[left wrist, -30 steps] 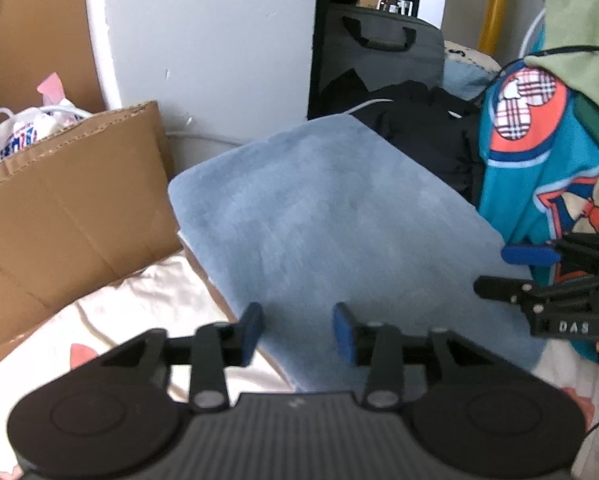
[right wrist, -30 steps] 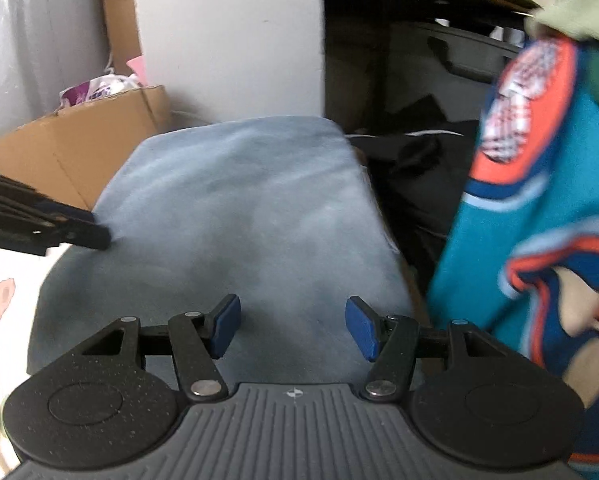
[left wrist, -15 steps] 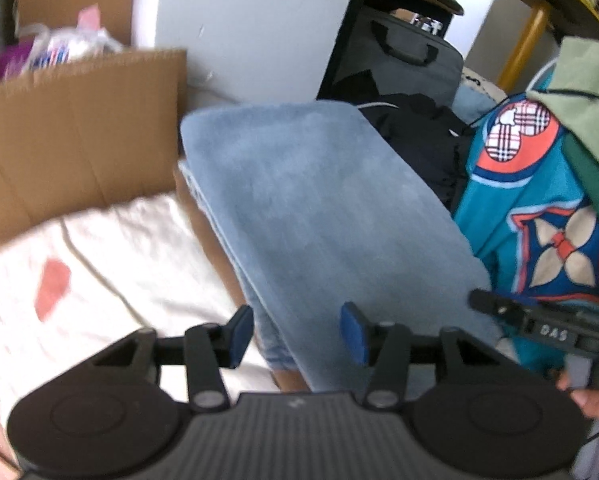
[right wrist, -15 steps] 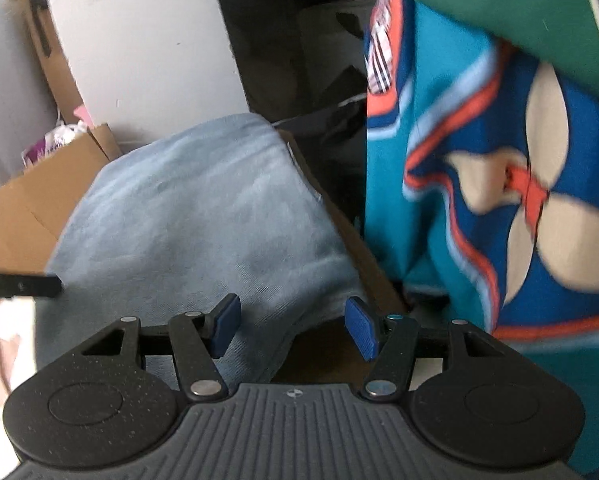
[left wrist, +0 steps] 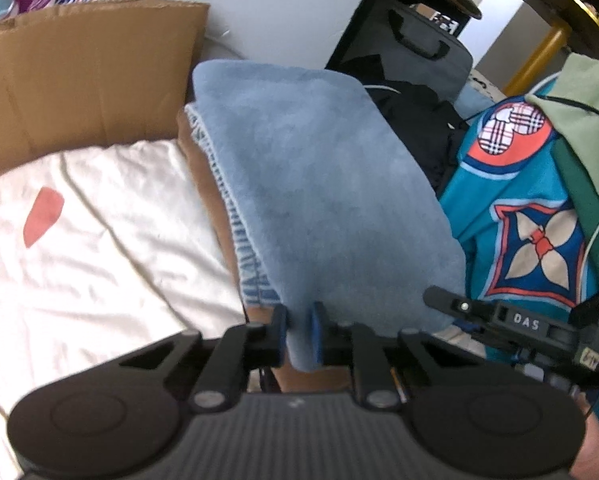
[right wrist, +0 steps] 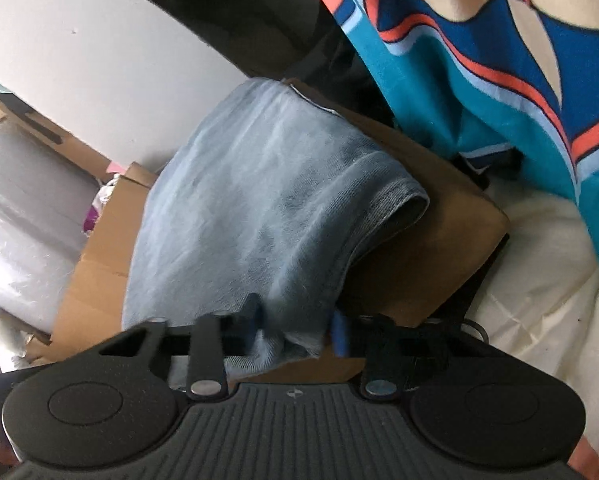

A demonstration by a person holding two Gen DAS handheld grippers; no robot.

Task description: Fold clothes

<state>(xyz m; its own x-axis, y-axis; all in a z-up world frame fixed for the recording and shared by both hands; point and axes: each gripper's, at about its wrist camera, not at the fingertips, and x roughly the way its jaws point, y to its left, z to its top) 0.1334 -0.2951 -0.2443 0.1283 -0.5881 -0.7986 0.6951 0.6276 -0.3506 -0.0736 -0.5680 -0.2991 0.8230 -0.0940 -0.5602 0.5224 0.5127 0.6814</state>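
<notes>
We've got the blue garment [left wrist: 323, 184] lying doubled over on the brown board [right wrist: 427, 240], overhanging its near edge. Left gripper [left wrist: 298, 330] is clamped on the near hem. Right gripper [right wrist: 297, 326] has its fingers apart around the other near corner, not pinching. Looks partly folded; whether more folds remain we can't tell. Patterned teal garment [left wrist: 511, 208] hangs unfolded beside it.
</notes>
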